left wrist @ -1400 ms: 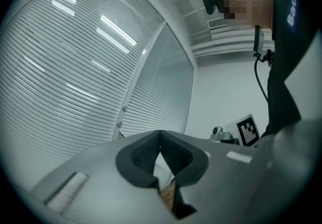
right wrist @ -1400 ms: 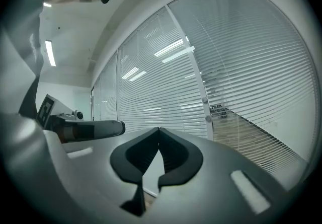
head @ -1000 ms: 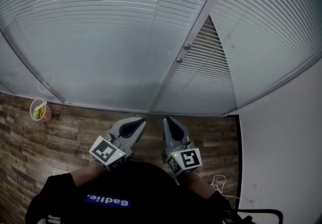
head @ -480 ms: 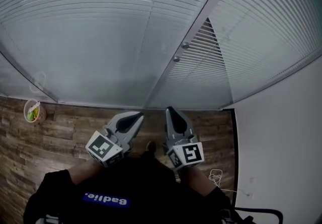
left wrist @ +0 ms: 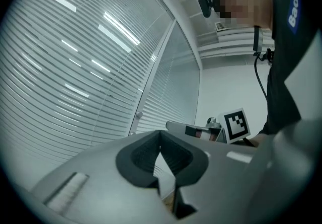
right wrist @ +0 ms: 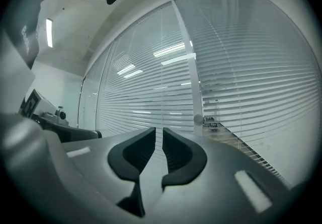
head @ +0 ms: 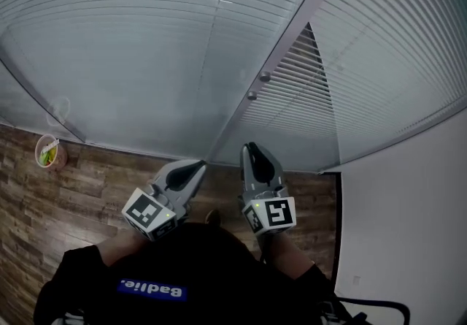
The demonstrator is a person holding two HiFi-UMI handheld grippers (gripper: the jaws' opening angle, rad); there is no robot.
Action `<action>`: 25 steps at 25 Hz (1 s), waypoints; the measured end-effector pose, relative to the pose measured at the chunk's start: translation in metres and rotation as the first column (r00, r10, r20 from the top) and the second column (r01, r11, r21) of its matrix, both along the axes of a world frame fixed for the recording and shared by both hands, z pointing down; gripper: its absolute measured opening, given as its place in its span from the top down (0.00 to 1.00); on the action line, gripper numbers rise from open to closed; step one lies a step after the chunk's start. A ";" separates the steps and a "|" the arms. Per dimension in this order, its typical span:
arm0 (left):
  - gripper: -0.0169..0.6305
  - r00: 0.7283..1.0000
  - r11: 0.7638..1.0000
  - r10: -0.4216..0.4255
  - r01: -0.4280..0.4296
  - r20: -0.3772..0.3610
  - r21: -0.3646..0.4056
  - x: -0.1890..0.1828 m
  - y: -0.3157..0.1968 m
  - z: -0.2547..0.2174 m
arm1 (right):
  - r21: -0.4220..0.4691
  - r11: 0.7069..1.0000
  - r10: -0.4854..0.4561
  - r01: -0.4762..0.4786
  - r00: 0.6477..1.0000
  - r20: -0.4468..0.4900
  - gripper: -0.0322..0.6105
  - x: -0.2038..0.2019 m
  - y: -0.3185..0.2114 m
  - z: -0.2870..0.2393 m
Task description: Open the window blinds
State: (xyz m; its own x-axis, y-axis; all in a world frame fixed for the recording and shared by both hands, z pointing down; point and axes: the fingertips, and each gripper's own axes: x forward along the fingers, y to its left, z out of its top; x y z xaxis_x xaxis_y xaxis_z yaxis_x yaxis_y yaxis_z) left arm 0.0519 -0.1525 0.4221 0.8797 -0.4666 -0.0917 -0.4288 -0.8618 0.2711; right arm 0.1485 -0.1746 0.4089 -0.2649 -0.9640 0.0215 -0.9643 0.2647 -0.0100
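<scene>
Brown wood-plank floor [head: 87, 192] across the lower left of the head view. At its far left edge, a small round cup [head: 47, 153] with green and yellow contents, upright, alone. To the right, plain white wall [head: 408, 228], a black strip [head: 338, 221] along its foot. Near the bottom right corner, a curved black cable [head: 379, 307]. Overhead, a lit ceiling light strip [right wrist: 49, 32] in the right gripper view and a slatted ceiling vent [left wrist: 224, 26] in the left gripper view.

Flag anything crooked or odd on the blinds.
Right blind hangs askew: beside the post, a wedge-shaped patch of slats runs at a different angle from the rest. Left blind looks even.
</scene>
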 end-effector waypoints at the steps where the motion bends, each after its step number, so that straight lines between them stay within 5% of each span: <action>1: 0.97 1.000 1.000 -0.007 0.007 -0.001 -0.003 0.002 -0.002 0.002 | -0.004 1.000 0.000 0.000 1.000 -0.001 0.87 0.004 -0.003 0.002; 13: 0.97 0.998 0.998 -0.055 0.055 0.010 -0.014 0.016 -0.012 0.013 | -0.005 1.000 -0.008 0.007 0.996 -0.089 0.84 0.023 -0.042 0.007; 25: 0.97 0.997 0.997 -0.074 0.074 0.018 -0.013 0.017 -0.011 0.017 | -0.025 0.996 0.082 -0.089 0.975 -0.206 0.78 0.047 -0.084 0.007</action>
